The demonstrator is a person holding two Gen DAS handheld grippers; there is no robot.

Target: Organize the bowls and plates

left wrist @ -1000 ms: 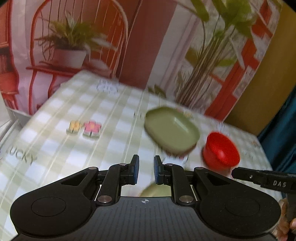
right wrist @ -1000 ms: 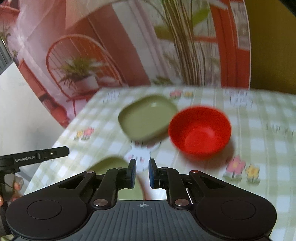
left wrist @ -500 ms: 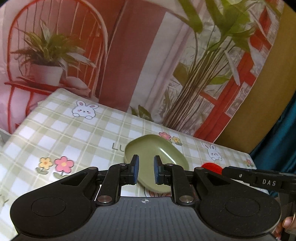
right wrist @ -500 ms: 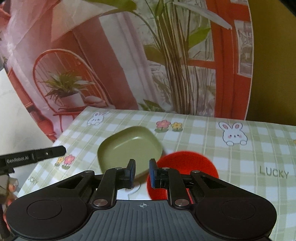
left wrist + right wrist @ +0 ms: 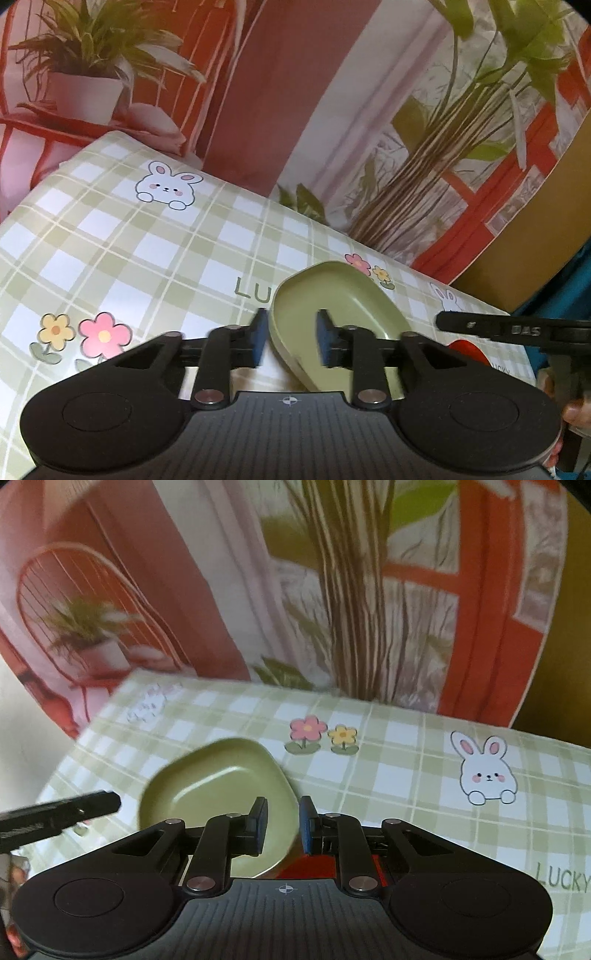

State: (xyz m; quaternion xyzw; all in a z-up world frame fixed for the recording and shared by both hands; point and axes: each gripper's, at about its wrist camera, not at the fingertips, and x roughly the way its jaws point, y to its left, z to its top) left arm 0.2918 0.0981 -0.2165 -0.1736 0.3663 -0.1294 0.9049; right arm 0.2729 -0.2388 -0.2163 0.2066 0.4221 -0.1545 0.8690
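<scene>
A green squarish plate lies on the checked tablecloth. My left gripper is open, its fingers straddling the plate's near-left rim; I cannot tell if they touch it. The plate also shows in the right wrist view. My right gripper is open a little, hovering over the plate's right edge. A red bowl sits just under and behind its fingers, mostly hidden; a sliver of it shows in the left wrist view.
The table's far edge meets a printed backdrop of plants and a red chair. The other gripper's black tip reaches in from the right; in the right wrist view the left gripper's tip reaches in from the left.
Both grippers have moved forward and lower toward the plate. The left jaws have opened wider around the plate's rim. The right gripper now hides most of the red bowl.
</scene>
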